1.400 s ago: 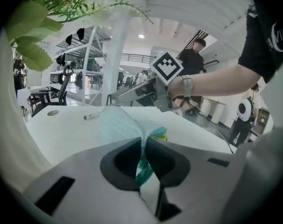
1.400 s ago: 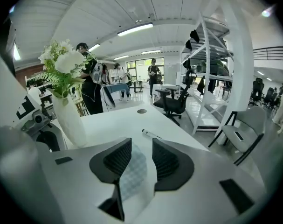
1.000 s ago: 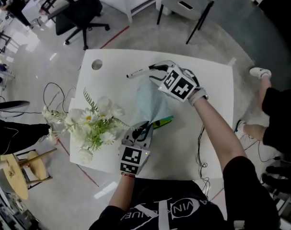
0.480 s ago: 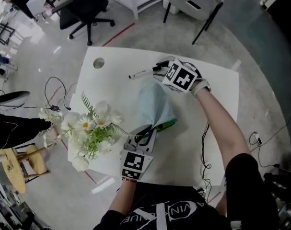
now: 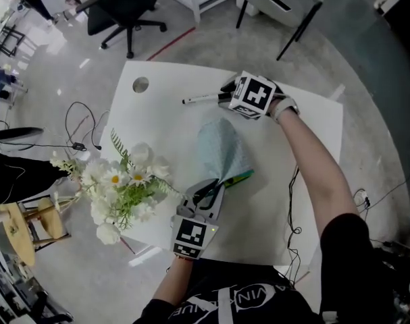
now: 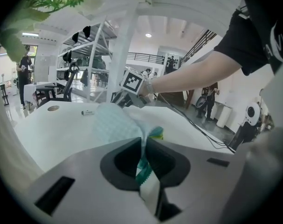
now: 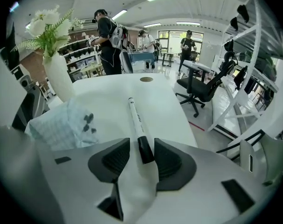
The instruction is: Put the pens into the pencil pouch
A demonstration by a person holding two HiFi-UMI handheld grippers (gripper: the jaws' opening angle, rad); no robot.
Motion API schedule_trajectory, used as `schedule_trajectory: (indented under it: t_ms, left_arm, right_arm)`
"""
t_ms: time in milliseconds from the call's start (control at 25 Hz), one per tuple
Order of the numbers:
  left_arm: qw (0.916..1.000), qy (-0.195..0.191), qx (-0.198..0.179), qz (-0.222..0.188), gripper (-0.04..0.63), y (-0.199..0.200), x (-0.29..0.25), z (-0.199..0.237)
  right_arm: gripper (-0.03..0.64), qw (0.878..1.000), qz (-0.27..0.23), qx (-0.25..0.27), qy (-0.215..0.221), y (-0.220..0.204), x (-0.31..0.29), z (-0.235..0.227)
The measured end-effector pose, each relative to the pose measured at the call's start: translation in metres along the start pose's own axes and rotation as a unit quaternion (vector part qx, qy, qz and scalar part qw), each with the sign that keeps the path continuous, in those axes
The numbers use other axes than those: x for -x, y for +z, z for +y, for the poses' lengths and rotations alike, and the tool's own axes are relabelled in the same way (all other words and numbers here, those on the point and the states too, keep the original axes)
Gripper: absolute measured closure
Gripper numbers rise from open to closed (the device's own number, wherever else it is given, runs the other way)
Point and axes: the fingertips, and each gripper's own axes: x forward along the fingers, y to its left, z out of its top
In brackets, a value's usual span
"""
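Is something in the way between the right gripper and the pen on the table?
No, nothing visible is. The black cap of the pen lies on the white table, between the jaws of the right gripper. They stand apart, not touching it, and have just been closing slightly.

left tongs [image 5: 215, 187], right tongs [image 5: 224, 97]: grey, dark pads [image 7: 114, 158], black-white marker cubes [image 5: 253, 94]; black short-sleeved shirt [image 5: 341, 248], white lettering.

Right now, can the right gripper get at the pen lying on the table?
Probably yes. The black cap of the pen already lies between the jaws of the right gripper, which stand apart and have just been closing slightly. Nothing blocks it; the pouch lies off to one side.
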Motion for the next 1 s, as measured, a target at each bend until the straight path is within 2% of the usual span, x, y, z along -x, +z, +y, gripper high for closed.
schedule_trajectory:
  t_ms: [240,440,720,1000]
  left_arm:
    - [1.0,0.0,0.001,0.003,0.558,0.001,-0.003,-0.002]
    - [1.0,-0.004,-0.003,0.001,0.558,0.001,-0.003,-0.004]
    - [0.9999,-0.013,-0.007,0.004,0.558,-0.001,-0.005,-0.006]
    - [0.9993,-0.034,-0.014,0.008,0.56,-0.005,-0.005,-0.016]
  right_arm:
    - [0.521,1.0,-0.015,-0.006,0.02,-0.001,0.0,0.007]
    - [0.534,0.999,-0.035,-0.038,0.009,-0.005,0.004,0.009]
    - [0.535,0.995,-0.042,-0.083,-0.036,-0.023,0.024,0.011]
    - [0.535,0.989,-0.047,-0.12,-0.072,-0.046,0.067,0.048]
